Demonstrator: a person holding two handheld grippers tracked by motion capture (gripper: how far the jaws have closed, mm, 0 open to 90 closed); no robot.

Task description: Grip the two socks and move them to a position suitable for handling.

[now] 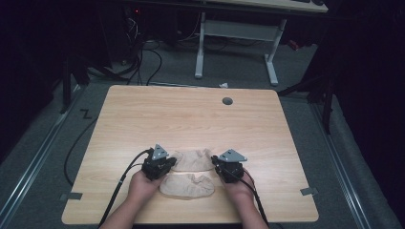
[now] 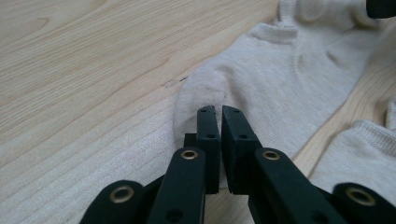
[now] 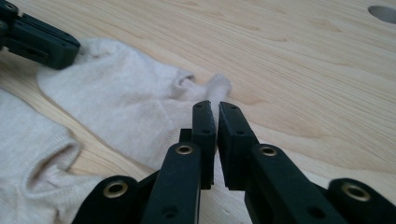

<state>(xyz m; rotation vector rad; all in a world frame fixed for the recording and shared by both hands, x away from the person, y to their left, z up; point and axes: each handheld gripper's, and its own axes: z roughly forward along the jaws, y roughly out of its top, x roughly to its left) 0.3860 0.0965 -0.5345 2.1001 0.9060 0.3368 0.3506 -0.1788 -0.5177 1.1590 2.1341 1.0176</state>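
Nearest the person's edge of the table, the near sock lies flat between the two forearms, untouched. Just beyond it lies the far sock, spanned by both grippers: the left gripper sits at its left end and the right gripper at its right end. The step in hand appears to be stretching or aligning the far sock by its two ends, probably so that it can be paired with the near one. To do this well, keep both grips on the fabric edge only, lift both ends together and level, and pull apart just enough to take out wrinkles; an uneven pull would likely drag the sock across the wood or slip one end free. In the left gripper view, the jaws of the left gripper stand nearly together, with only a thin gap, pinching the rounded end of the far sock. In the right gripper view, the right gripper is likewise narrow, closed on the bunched end of the far sock. Farther off, the table is bare wood up to a round grommet near its far edge.
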